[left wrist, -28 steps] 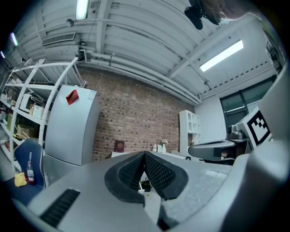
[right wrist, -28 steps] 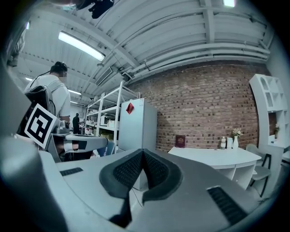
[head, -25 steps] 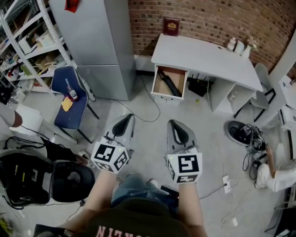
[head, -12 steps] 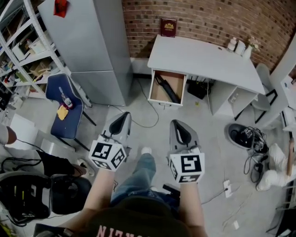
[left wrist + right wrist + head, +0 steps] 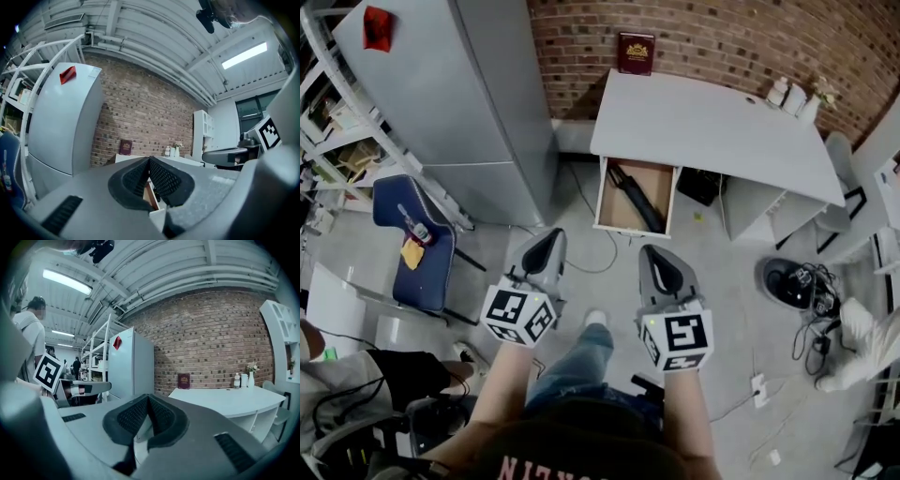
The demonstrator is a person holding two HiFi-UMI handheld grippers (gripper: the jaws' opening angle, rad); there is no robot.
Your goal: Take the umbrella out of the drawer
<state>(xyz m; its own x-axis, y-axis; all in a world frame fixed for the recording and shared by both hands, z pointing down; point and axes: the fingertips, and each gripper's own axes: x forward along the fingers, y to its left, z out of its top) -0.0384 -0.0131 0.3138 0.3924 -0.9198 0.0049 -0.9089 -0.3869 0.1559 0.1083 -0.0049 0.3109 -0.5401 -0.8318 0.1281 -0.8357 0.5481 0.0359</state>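
Approach stage, judging by layout. Holding left gripper (image 5: 548, 248) and right gripper (image 5: 654, 261) side by side out front, well short of drawer (image 5: 630, 229). Closed pad to pad on both, gripping nothing. Sensible for carrying across open floor, with no reason to open this far out. Aimed about level toward desk (image 5: 712, 122), so probably set for the walk, not for a reach.

Umbrella (image 5: 636, 197): black, folded, lying diagonally inside drawer under desk's left end. Untouched. Pulled well out, hence reachable from above.

Only in head view: drawer's inside with umbrella, chair (image 5: 398, 248) off to the left, own legs below. Only in gripper views: pad contact itself, plus brick wall (image 5: 211, 343) seen level rather than from above. In left gripper view, a sliver of drawer below pad tips, contents too small to tell. In right gripper view, desk top with book (image 5: 183, 380) and bottle (image 5: 238, 380), fridge (image 5: 133, 362), no drawer. Likely next: closing distance, opening jaws, dipping into drawer.
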